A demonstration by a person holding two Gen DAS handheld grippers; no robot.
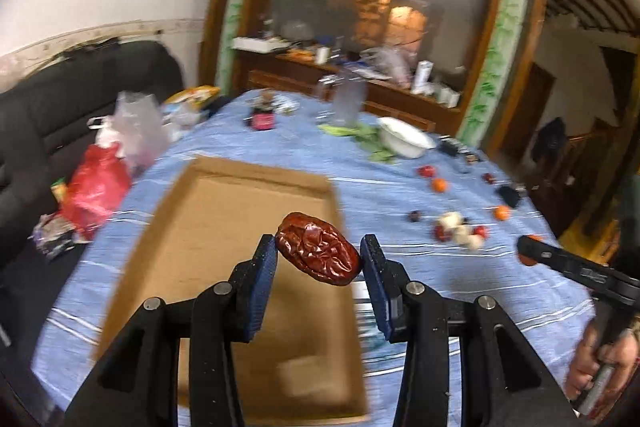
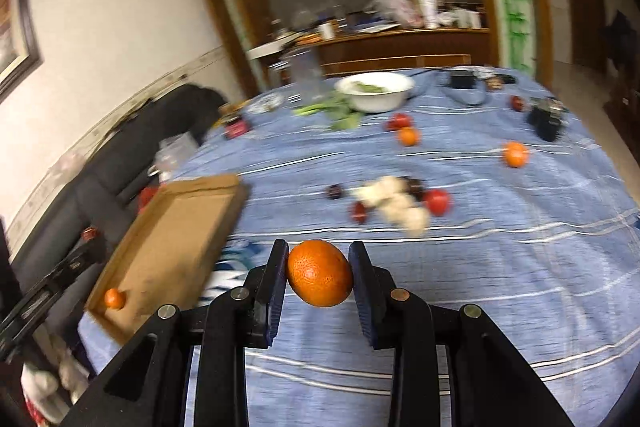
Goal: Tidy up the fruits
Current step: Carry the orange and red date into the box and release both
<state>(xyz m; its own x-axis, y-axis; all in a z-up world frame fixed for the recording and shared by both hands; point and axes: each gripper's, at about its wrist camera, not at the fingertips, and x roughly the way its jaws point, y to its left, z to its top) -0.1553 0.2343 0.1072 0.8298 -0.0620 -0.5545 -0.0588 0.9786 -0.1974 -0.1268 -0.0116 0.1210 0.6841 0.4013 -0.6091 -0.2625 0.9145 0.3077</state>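
Left wrist view: the table (image 1: 400, 291) under its blue striped cloth fills most of the frame, and the cardboard tray (image 1: 224, 227) lies on it in the lower middle, its long axis running from near the camera up and away. The left gripper (image 1: 319, 259) hangs over the tray's right half, pinching a wrinkled red date (image 1: 318, 254) end to end between its pads, so the date's long axis lies crosswise between the jaws, tilted down to the right. For this hand the tray is straight below and ahead, so a release looks close

Right wrist view: the same tray (image 2: 180, 239) sits at the lower left of the frame, with one small orange (image 2: 115, 298) already in its near corner. The right gripper (image 2: 320, 273) is over bare cloth to the right of the tray, pads pressed on both sides of an orange (image 2: 320, 273). Its drop spot lies to its left, so this hand has the longer way to go; the left hand is the nearer one

Loose fruit lies further up the table: a cluster of red fruit and white pieces (image 2: 394, 203), another orange (image 2: 515, 154), and a white bowl (image 2: 376, 91) near the far edge
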